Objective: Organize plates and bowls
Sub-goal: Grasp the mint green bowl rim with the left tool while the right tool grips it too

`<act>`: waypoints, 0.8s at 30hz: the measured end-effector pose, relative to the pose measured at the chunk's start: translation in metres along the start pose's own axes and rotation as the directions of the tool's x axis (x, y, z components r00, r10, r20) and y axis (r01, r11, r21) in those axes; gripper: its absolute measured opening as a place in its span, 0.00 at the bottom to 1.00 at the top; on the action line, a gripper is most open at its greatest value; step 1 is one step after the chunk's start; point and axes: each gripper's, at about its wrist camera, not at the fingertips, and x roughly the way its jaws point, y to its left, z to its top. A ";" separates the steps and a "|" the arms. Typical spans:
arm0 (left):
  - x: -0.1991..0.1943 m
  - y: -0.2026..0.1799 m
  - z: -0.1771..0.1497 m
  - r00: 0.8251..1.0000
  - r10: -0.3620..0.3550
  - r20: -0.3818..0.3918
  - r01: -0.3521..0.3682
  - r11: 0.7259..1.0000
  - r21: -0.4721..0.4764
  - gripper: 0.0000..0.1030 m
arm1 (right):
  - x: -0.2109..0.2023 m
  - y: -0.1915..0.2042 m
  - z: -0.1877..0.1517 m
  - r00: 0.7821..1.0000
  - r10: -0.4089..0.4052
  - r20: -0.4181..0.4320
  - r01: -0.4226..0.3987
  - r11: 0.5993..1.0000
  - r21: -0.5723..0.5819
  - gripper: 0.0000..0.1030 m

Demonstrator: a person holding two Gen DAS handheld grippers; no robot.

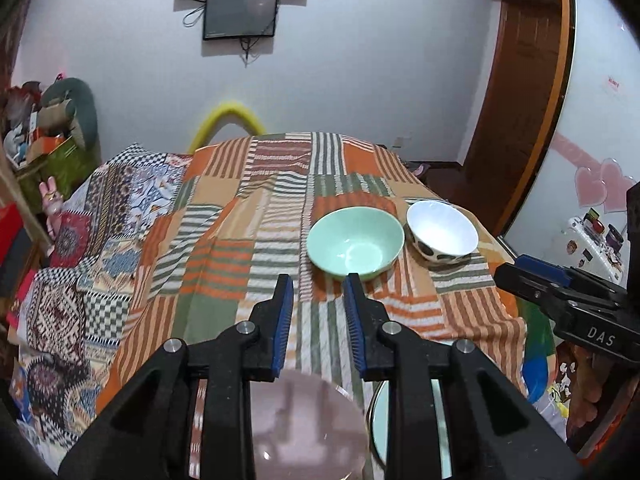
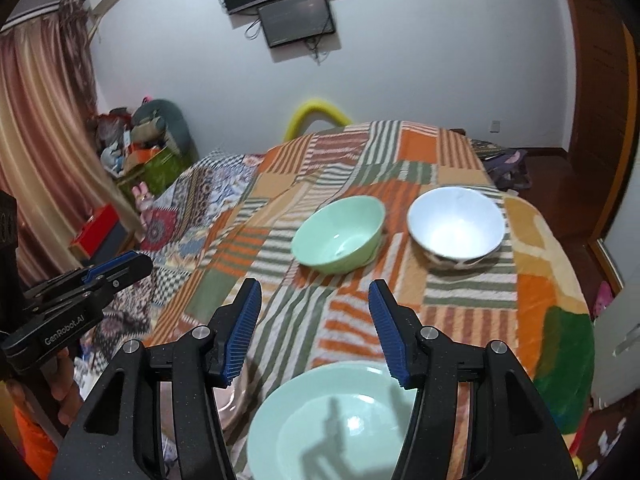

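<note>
Both wrist views face same bowls (image 1: 355, 249), downward.

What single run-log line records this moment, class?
left gripper: open, empty | right gripper: open, empty | green bowl, white bowl: side by side | green plate, pink plate: near edge

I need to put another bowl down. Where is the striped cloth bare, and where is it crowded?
Bare: the wide stretch left of the green bowl, reaching the far edge of the striped cloth. Crowded: the right side, where the green bowl and white bowl sit close, and the near edge with the pink plate and green plate.
</note>
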 end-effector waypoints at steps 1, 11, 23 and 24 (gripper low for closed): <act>0.006 -0.002 0.004 1.000 0.000 -0.002 0.000 1.000 0.006 0.29 | 0.001 -0.003 0.002 1.000 0.000 0.001 0.000 1.000 0.006 0.51; 0.081 0.003 0.035 0.997 0.003 -0.071 -0.003 1.000 0.000 0.46 | 0.032 -0.034 0.031 0.998 -0.059 -0.005 0.059 0.998 0.026 0.51; 0.184 0.028 0.040 0.965 -0.038 -0.258 0.021 0.997 -0.070 0.46 | 0.092 -0.044 0.054 0.992 -0.101 -0.079 0.100 0.995 -0.020 0.51; 0.193 0.029 0.040 0.961 -0.042 -0.272 0.023 0.997 -0.073 0.46 | 0.098 -0.045 0.055 0.991 -0.093 -0.091 0.092 0.996 -0.021 0.51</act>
